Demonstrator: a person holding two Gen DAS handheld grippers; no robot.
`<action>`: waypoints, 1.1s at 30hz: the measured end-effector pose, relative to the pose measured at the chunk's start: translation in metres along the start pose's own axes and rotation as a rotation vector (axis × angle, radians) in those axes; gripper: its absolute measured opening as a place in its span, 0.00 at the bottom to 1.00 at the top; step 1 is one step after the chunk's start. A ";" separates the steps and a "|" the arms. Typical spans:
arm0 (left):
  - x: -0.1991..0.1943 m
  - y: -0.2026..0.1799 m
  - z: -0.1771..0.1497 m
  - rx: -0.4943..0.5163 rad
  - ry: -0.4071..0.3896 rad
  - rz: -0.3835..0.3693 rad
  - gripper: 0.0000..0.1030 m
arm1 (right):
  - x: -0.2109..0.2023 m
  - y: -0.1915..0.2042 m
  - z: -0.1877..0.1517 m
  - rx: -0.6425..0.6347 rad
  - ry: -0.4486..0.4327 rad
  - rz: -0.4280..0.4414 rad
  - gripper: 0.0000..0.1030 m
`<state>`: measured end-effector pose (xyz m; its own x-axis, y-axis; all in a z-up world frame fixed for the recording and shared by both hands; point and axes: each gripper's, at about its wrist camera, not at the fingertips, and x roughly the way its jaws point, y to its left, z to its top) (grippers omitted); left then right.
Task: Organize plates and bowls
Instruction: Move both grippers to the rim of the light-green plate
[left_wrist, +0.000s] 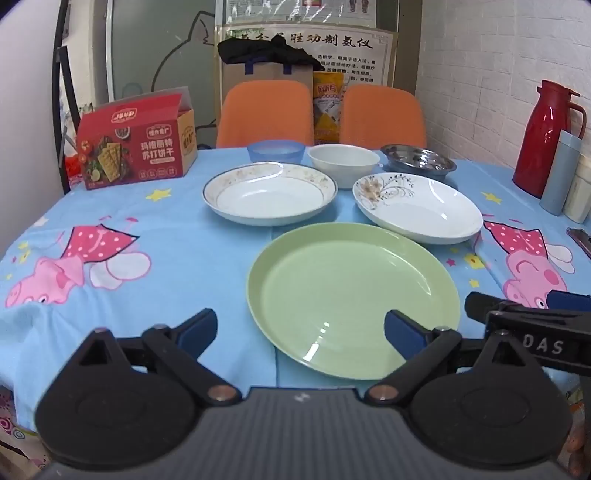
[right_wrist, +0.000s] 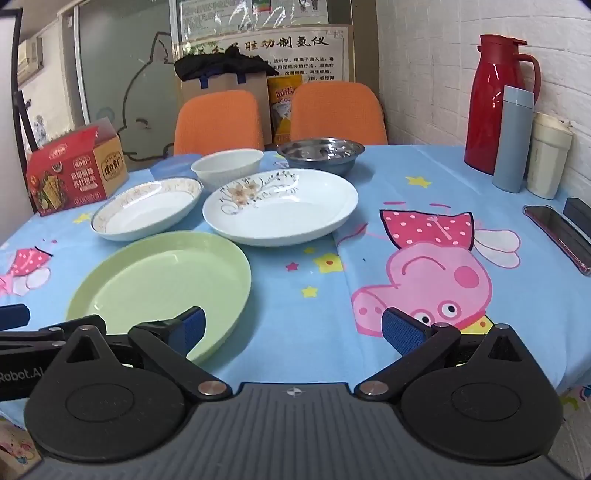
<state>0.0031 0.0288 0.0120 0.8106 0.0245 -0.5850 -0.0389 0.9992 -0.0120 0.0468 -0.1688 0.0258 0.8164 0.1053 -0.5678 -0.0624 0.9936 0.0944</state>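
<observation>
A green plate lies nearest on the table; it also shows in the right wrist view. Behind it lie a gold-rimmed white plate and a flower-patterned white plate. Further back stand a blue plastic bowl, a white bowl and a steel bowl. My left gripper is open and empty above the green plate's near rim. My right gripper is open and empty over the cloth, right of the green plate.
A red cracker box stands at the back left. A red thermos, a grey-blue flask and a cream cup stand at the right wall. A phone lies at the right edge. Two orange chairs stand behind the table.
</observation>
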 end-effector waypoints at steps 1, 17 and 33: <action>-0.001 0.003 0.003 0.005 -0.007 0.005 0.94 | -0.002 -0.001 0.003 0.007 -0.013 0.021 1.00; 0.089 0.037 0.030 -0.029 0.178 -0.042 0.94 | 0.078 0.017 0.013 -0.069 0.180 0.143 1.00; 0.086 0.040 0.024 0.081 0.151 -0.120 0.93 | 0.062 0.033 0.007 -0.130 0.030 0.209 1.00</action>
<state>0.0850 0.0714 -0.0195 0.7099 -0.0944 -0.6980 0.1050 0.9941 -0.0277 0.0989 -0.1302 -0.0008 0.7609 0.3082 -0.5710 -0.3032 0.9469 0.1070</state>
